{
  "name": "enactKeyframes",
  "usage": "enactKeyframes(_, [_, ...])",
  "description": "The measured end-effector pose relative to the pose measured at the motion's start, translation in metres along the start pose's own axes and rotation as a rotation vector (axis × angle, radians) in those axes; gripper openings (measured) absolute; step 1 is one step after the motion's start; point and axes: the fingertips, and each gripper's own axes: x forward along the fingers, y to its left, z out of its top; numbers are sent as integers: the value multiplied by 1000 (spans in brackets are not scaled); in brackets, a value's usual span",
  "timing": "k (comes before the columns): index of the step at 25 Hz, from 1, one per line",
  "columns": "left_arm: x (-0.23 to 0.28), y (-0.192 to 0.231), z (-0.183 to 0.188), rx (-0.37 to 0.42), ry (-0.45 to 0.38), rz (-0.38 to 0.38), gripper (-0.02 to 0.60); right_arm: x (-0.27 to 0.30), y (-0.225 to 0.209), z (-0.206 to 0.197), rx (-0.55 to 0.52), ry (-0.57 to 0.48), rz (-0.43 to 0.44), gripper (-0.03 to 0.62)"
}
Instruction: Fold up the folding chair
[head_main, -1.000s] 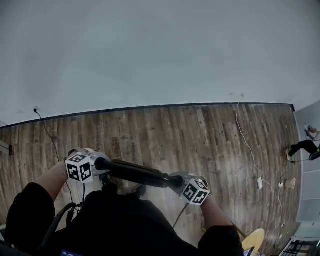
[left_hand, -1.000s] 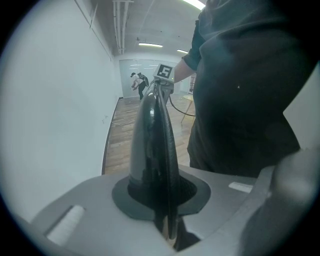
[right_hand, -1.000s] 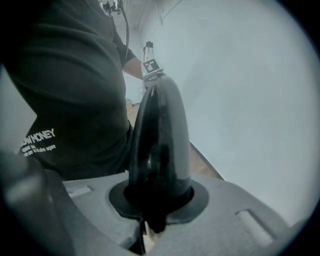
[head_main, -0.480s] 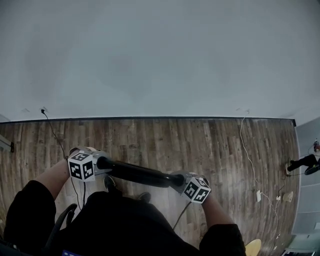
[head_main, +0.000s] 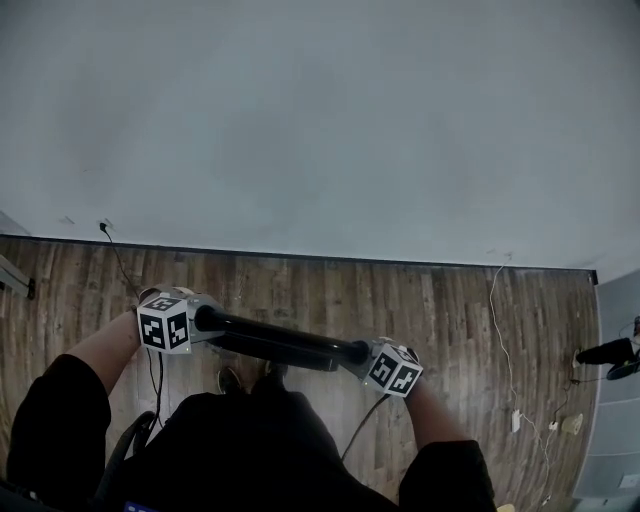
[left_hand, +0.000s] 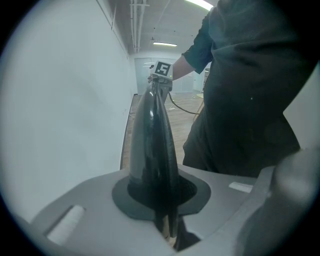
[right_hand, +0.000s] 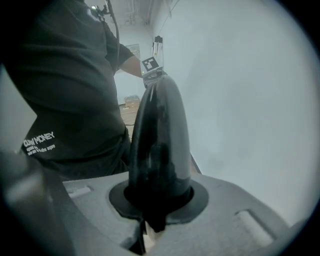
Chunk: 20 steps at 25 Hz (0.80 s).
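Note:
The folded black folding chair (head_main: 280, 340) hangs as a dark bar between my two grippers, just in front of the person's body. My left gripper (head_main: 200, 321) is shut on its left end and my right gripper (head_main: 358, 353) on its right end. In the left gripper view the chair's glossy edge (left_hand: 152, 145) runs away from the left gripper (left_hand: 166, 202) toward the other marker cube (left_hand: 162, 69). The right gripper view mirrors this: the chair (right_hand: 160, 140) passes through the jaws of the right gripper (right_hand: 155, 202). The lower part of the chair is hidden.
A plain white wall (head_main: 320, 120) fills the upper half, meeting a wooden floor (head_main: 430, 300) at a dark baseboard. White cables (head_main: 503, 300) trail along the floor at the right, and a black cord (head_main: 122, 262) at the left. A dark object (head_main: 605, 352) lies at the far right.
The wall has come closer and fills more of the head view, with less floor showing. Both grippers keep their hold on the chair and have moved along with the person.

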Motion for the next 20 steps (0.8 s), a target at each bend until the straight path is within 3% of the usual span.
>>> enactKeyframes(14, [-24,57,-29,-181,50,145,49,28,-105,37,-191,-27,126,49])
enactKeyframes(20, [-24,90,-42,-204,70,172,49,40,-145,43,-219,-32,139,49])
